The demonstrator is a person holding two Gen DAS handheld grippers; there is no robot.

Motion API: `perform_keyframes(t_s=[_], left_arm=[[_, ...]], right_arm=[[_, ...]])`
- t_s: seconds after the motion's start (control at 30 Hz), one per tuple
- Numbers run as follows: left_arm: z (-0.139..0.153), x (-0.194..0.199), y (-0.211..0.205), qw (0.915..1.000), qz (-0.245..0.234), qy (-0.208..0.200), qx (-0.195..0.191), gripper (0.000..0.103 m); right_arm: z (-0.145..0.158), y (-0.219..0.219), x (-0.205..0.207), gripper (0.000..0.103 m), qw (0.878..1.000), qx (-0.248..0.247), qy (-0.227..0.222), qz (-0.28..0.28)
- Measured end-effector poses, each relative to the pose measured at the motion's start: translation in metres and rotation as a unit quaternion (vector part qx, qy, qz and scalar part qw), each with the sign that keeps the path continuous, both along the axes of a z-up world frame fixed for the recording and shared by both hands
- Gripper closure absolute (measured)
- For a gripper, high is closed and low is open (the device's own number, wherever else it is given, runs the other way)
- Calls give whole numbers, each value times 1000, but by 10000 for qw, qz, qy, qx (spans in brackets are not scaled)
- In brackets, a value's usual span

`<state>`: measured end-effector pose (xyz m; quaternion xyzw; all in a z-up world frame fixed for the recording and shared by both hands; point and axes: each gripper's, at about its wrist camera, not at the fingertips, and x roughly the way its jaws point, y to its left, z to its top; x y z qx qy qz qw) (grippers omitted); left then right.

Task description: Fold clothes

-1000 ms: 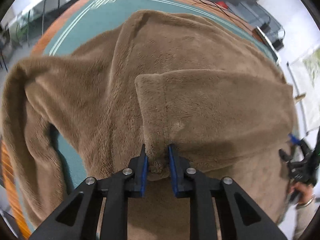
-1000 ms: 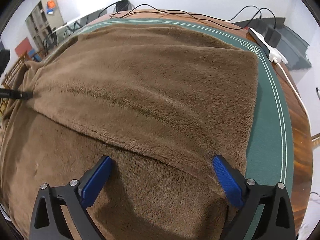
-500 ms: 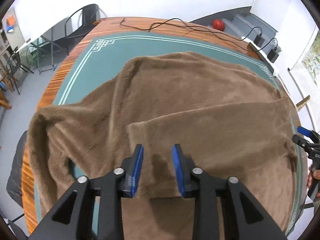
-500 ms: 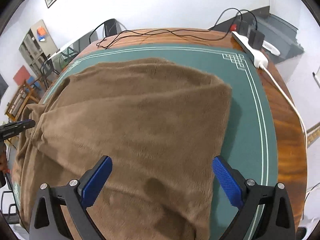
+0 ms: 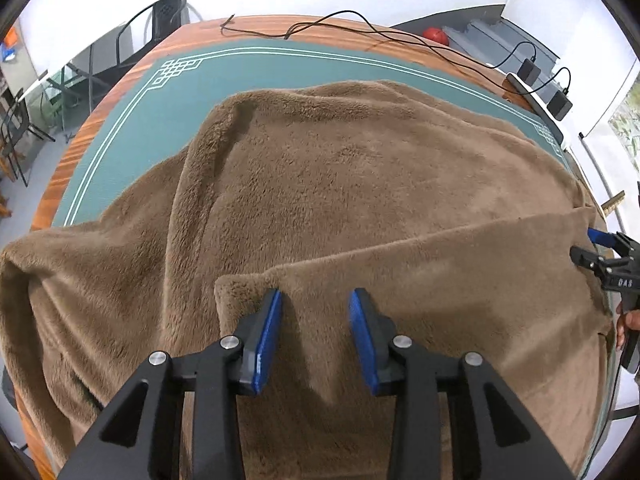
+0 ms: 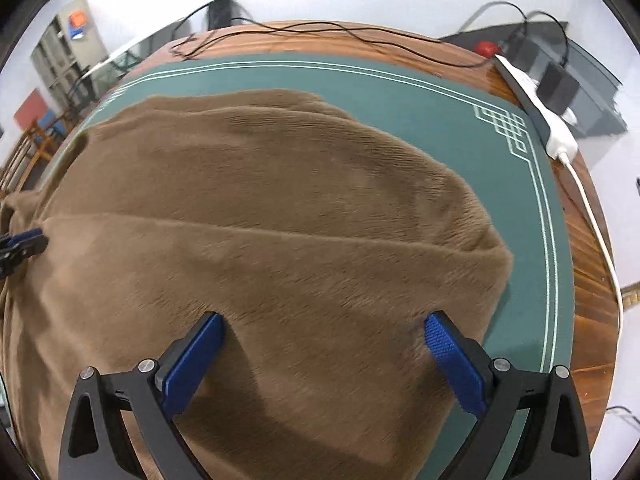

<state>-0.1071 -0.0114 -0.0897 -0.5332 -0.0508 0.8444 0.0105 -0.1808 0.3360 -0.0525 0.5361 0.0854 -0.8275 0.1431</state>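
Your brown fleece garment (image 5: 360, 184) lies spread over the green table mat (image 5: 168, 112), covering most of it, with its near hem turned back on itself so a folded flap (image 5: 440, 264) sits as a second layer on the body. That flap's straight far edge runs across the garment from one gripper to the other, which fits a fold laid down evenly from both ends.

Your left gripper (image 5: 316, 312) hangs just above the flap's left corner, pads a narrow gap apart and holding nothing; the pile shows between them. Your right gripper (image 6: 320, 336) hovers over the flap's other end, near the garment's right side, jaws spread wide and likewise empty. Both being free of the cloth suggests the flap rests under its own weight.

The fabric is thick, plushy and matte, with a short nap that shades darker where brushed. It bunches into soft rounded ridges rather than sharp creases, notably a raised roll toward the mat's far-left corner. Left of the flap, a loose portion, possibly a sleeve (image 5: 52, 280), droops past the mat's edge.
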Motion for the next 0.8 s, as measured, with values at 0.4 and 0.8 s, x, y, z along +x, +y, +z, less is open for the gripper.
perform_keyframes(t_s=[0.4, 0.8], left_arm=[[7, -1, 3, 10000, 15, 21, -53, 63], [5, 41, 5, 9997, -105, 44, -237, 49]], right_arm=[[1, 2, 6, 1, 9999, 68, 81, -123], [-4, -20, 82, 1, 9988, 199, 81, 441]])
